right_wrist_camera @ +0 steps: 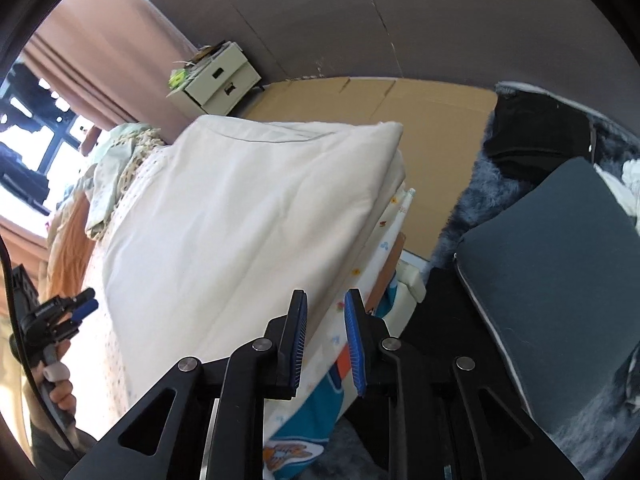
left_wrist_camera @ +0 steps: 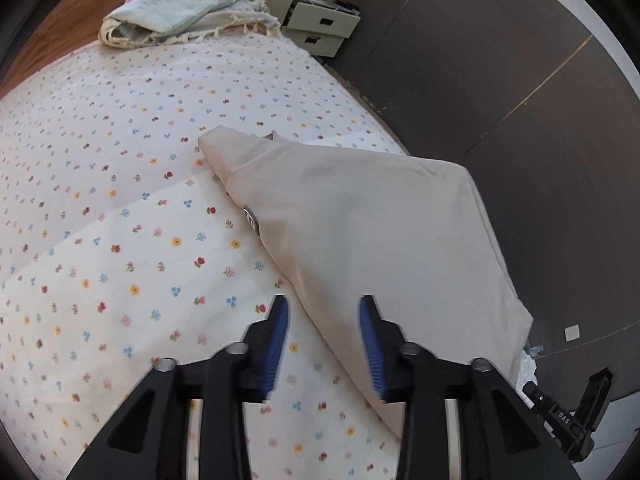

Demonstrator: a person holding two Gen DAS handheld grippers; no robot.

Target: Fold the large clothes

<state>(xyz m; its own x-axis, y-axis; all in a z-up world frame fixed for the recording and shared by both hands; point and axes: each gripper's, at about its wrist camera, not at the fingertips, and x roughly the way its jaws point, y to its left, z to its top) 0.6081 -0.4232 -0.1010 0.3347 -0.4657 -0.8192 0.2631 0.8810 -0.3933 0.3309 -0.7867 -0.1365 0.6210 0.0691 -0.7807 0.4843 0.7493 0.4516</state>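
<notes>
Covering the bed, a floral-print sheet spreads smooth toward a dark floor with open room beyond the edge. Folded cream garment lies at the bed's right edge, soft and wedge-shaped. Left gripper jaws stand apart, empty; right gripper jaws narrow, unclamped, straddling the sheet's edge.

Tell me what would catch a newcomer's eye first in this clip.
A folded cream cotton garment lies near the edge of the flower-dotted white bedspread, filling the middle of both views. The left gripper hovers open above its near edge. A crumpled pale fringed blanket sits at the bed's far end.
</notes>
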